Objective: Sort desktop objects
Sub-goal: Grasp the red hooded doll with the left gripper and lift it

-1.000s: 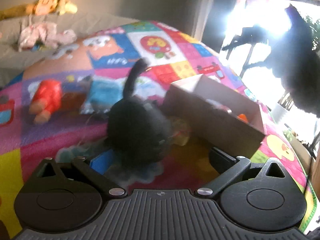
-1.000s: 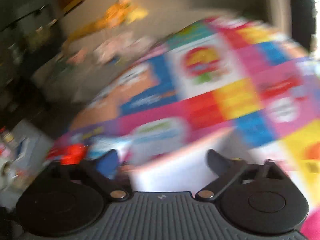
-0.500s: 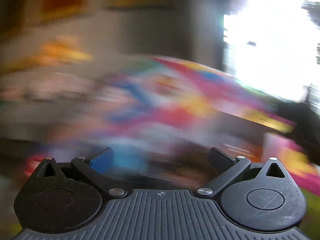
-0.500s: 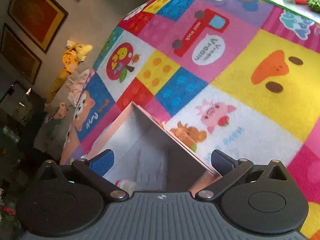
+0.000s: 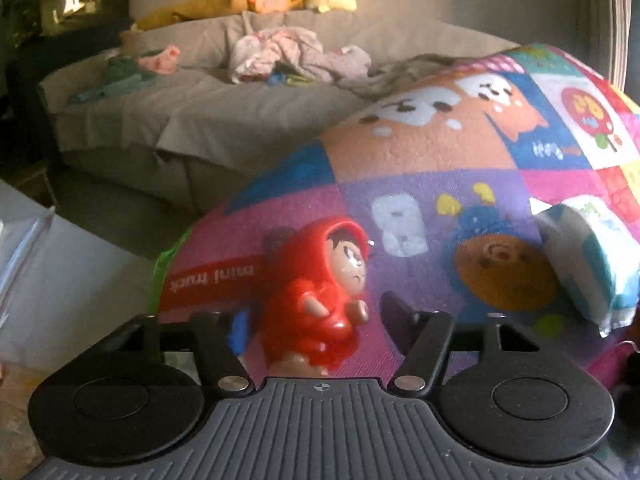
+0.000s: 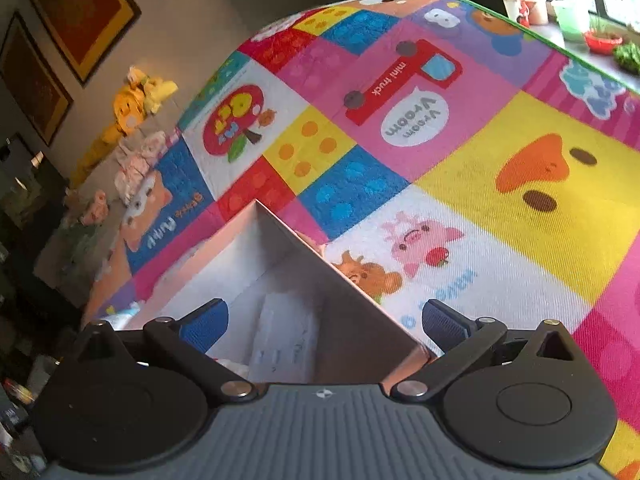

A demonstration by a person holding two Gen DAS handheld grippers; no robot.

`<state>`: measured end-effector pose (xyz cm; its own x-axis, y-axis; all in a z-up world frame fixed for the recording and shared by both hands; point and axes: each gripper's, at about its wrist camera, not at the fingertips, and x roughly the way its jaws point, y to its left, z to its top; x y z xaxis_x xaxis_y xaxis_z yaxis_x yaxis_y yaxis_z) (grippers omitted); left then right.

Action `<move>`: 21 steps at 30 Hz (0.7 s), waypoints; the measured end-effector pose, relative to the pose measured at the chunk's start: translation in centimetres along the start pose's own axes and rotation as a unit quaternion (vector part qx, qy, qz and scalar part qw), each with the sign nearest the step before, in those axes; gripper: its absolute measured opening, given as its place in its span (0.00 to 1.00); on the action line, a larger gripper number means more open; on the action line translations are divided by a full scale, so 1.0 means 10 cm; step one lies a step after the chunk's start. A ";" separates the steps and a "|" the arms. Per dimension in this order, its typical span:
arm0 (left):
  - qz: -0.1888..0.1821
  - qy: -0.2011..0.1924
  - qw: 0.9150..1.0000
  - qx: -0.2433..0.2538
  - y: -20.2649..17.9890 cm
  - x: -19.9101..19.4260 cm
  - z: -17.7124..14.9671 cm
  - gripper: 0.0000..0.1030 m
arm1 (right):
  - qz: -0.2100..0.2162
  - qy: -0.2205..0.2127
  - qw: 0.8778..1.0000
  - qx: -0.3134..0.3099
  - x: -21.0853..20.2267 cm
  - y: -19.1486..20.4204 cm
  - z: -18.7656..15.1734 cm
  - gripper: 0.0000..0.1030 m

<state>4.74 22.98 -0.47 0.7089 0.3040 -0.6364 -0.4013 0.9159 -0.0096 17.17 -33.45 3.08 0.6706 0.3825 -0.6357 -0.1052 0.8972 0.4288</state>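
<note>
Left tongs closing around red figurine; right tongs wide over white box.

On play mat (image 5: 432, 160), red hooded figurine (image 5: 320, 292) standing upright, long axis vertical, directly between fingers of left tongs (image 5: 312, 326), jaws just narrowed, blue pad close at its left flank, dark pad just beside its right, firm contact uncertain. Further right, right tongs (image 6: 324, 322) spread wide, holding nothing, hovering above open white box (image 6: 280, 280). Left hand plainly nearer figurine.

figurine (image 5: 320, 300): feet hidden | pack (image 5: 592, 264): cut off | box (image 6: 280, 280): floor part-hidden
</note>
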 end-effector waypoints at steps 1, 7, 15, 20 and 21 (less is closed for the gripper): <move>0.004 0.000 1.000 0.001 -0.02 0.01 -0.01 0.57 | -0.002 0.002 1.000 -0.002 0.03 0.00 0.00 1.00; -0.056 -0.023 0.996 0.064 -0.34 -0.40 -0.15 0.57 | 0.038 0.009 0.999 0.035 -0.07 -0.04 -0.15 1.00; -0.175 -0.029 0.974 0.143 -1.17 -0.84 -0.44 0.57 | 0.086 0.018 0.996 0.016 -0.52 0.19 -0.64 1.00; -0.183 -0.046 0.974 0.127 -1.33 -0.87 -0.34 0.57 | 0.036 -0.085 0.990 -0.108 -1.09 0.60 -0.97 1.00; -0.187 -0.048 0.974 0.121 -1.33 -0.87 -0.30 0.57 | 0.036 -0.086 0.986 -0.139 -1.14 0.70 -1.05 1.00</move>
<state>2.15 7.36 2.93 0.8347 -0.0493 -0.5486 0.0353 0.9987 -0.0362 1.11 -29.19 6.57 0.7661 0.4262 -0.4811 -0.3383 0.9038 0.2620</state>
